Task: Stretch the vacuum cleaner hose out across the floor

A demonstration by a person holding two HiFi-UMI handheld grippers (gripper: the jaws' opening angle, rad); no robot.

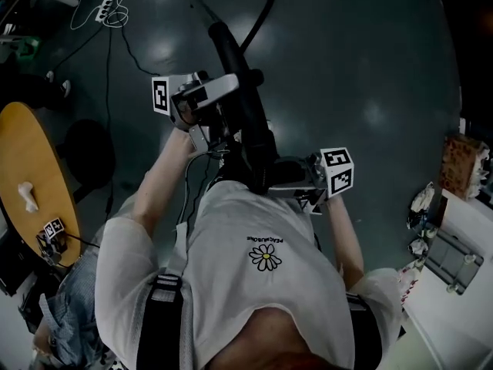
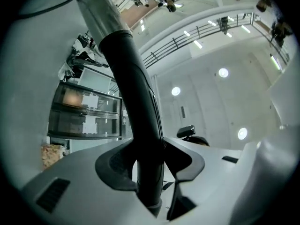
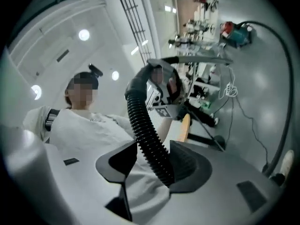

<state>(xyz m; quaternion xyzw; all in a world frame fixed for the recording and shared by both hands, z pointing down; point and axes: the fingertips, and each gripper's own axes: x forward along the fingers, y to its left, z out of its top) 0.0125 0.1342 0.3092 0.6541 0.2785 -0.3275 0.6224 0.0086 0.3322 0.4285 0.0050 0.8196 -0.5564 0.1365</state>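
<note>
The left gripper (image 2: 149,165) is clamped narrowly on the vacuum cleaner's black wand (image 2: 133,93), which tilts upward. The right gripper (image 3: 152,161) grips the ribbed hose (image 3: 140,121) with its jaws wider, close to the person's white shirt (image 1: 254,284). In the head view the hose's far run is cut off at the top edge. Open grey floor (image 1: 370,68) lies ahead, and a wooden table (image 1: 31,168) stands at the left.

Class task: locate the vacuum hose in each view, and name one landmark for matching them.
Head view: vacuum hose runs down the centre, top edge to the person's chest.
Left gripper view: its smooth black end, centre, clamped by the left gripper.
Right gripper view: its ribbed part, centre, clamped by the right gripper.
Landmark: white shirt, in head and right gripper views only.
</note>
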